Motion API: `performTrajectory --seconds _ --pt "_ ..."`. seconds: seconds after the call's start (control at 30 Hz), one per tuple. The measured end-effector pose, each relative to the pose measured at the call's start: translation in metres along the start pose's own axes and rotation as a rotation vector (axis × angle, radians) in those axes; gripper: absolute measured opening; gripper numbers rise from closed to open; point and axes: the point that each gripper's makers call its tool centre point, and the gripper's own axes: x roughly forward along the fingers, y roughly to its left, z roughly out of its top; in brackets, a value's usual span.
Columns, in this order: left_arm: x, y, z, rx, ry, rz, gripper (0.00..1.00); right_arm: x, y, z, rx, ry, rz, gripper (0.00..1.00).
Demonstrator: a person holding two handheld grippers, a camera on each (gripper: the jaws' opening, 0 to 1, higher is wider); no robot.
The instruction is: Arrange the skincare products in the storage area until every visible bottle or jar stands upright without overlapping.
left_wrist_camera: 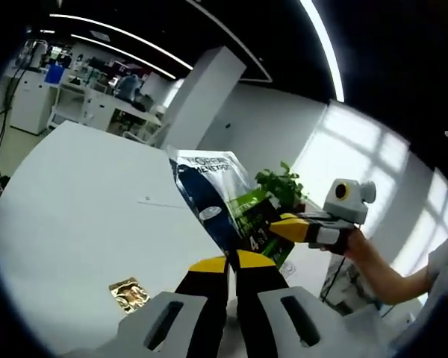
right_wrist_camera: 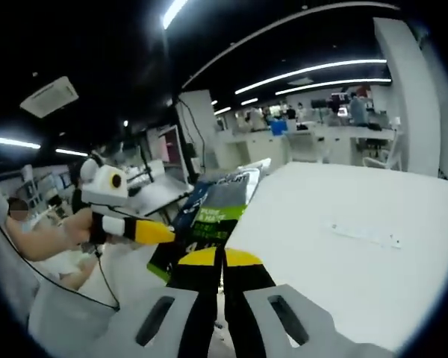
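A flat packet [left_wrist_camera: 213,201], dark blue and green with a white top edge, is held up above the white table [left_wrist_camera: 82,209]. My left gripper [left_wrist_camera: 228,262] is shut on its lower edge, yellow tips pressed together. My right gripper [left_wrist_camera: 297,228] comes in from the right and pinches the packet's side. In the right gripper view the same packet [right_wrist_camera: 216,201] rises from my right gripper [right_wrist_camera: 221,258], which is shut on it. My left gripper [right_wrist_camera: 151,233] reaches in there from the left, its yellow tip against the packet's edge.
A small gold foil sachet [left_wrist_camera: 129,294] lies on the table near my left jaws. A green potted plant [left_wrist_camera: 280,185] stands behind the packet. A person's hand [left_wrist_camera: 367,252] holds the right gripper. Desks and a white pillar [left_wrist_camera: 201,97] stand beyond the table [right_wrist_camera: 343,246].
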Motion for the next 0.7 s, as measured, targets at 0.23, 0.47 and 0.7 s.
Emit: performTrajectory --seconds 0.23,0.47,0.7 --pt "-0.026 -0.001 -0.006 0.015 0.015 -0.032 0.0 0.003 0.03 -0.006 -0.009 0.004 -0.007 0.01" --pt "-0.042 0.004 -0.02 0.012 0.038 -0.042 0.0 0.006 0.051 -0.016 -0.025 0.029 -0.014 0.01" --pt "-0.057 0.003 -0.041 0.009 0.072 -0.053 0.0 0.004 0.07 -0.035 -0.013 0.052 -0.006 0.01"
